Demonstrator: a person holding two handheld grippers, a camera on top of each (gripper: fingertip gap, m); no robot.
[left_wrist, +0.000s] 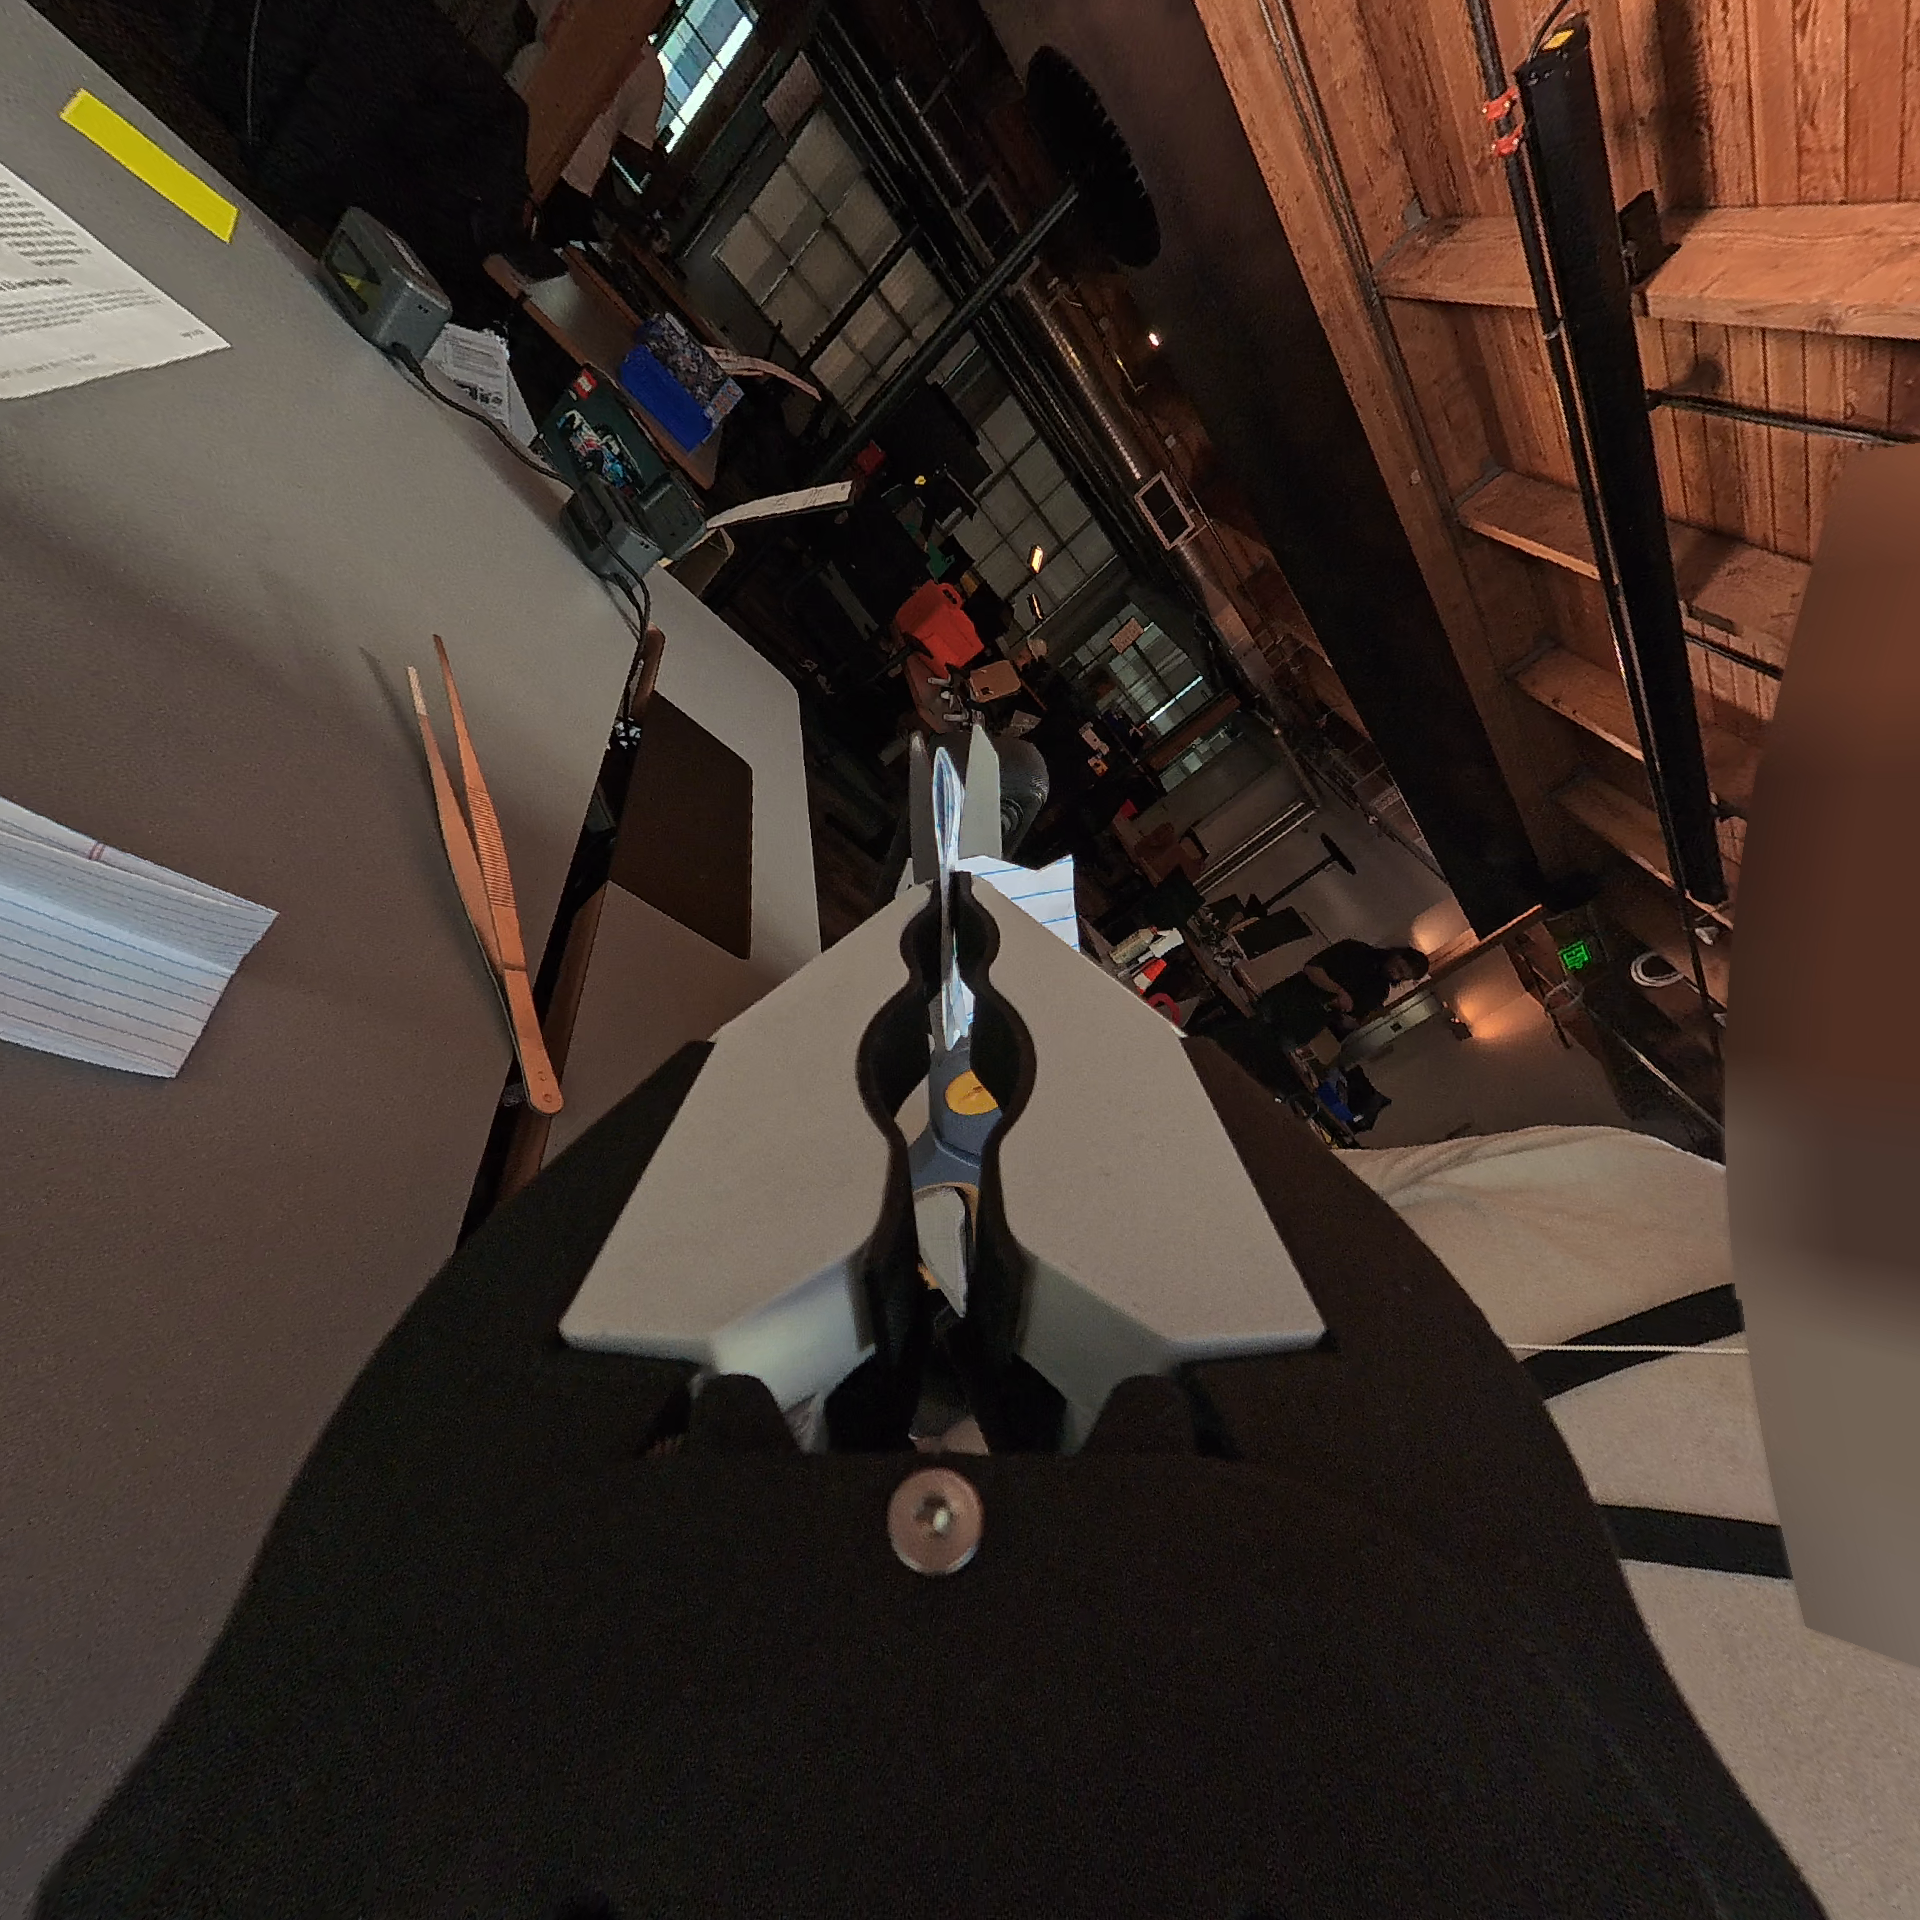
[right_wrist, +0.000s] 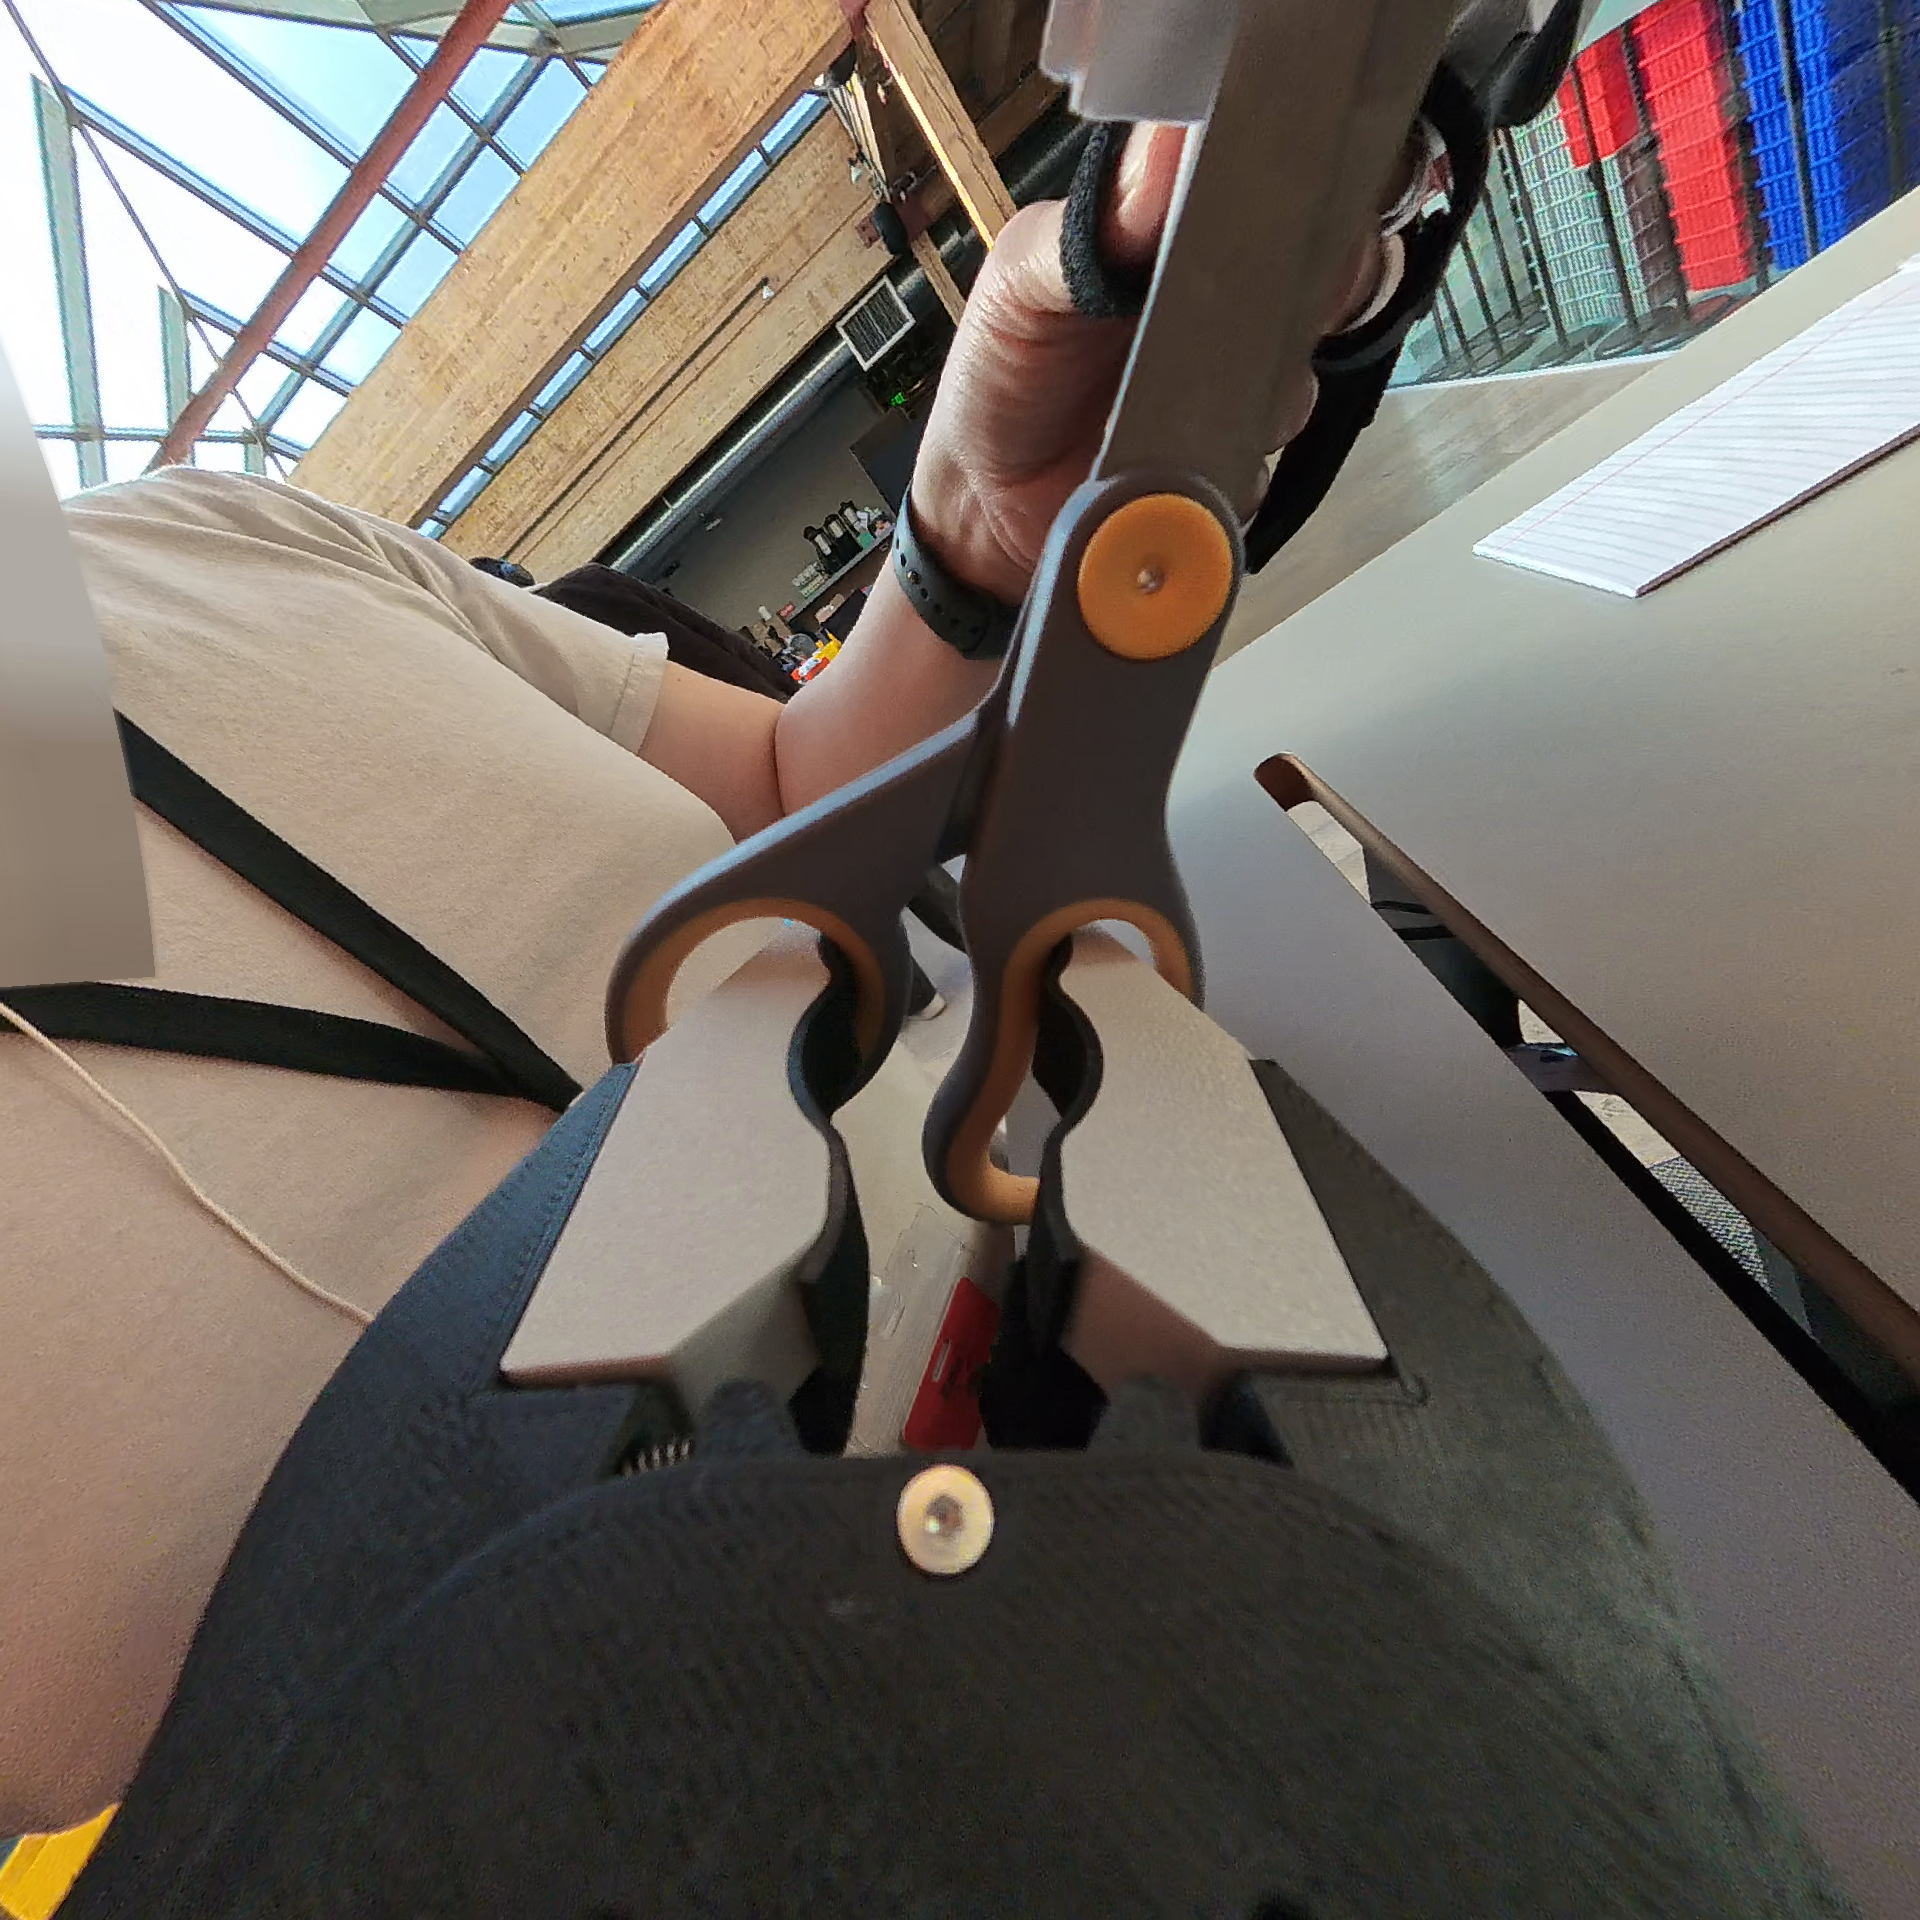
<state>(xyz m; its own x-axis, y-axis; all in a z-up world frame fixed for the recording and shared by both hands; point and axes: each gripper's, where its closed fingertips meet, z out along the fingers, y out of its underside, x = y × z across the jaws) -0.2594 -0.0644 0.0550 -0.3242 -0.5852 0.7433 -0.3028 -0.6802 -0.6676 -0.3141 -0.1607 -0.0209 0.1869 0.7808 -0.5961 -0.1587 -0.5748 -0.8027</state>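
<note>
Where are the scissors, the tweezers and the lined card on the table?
scissors (right_wrist: 1081, 821): right wrist view, on the grey handle below the orange pivot.
tweezers (left_wrist: 483, 862): left wrist view, midway along the copper-coloured arms.
lined card (left_wrist: 114, 956): left wrist view, on its ruled face.

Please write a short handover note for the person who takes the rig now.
Left gripper: shut on the scissors near their orange pivot.
Right gripper: open, one finger through each handle loop.
Grey table: copper tweezers and a lined card, apart.
Lined paper shows beyond the left fingertips; contact with the blades unclear.
</note>
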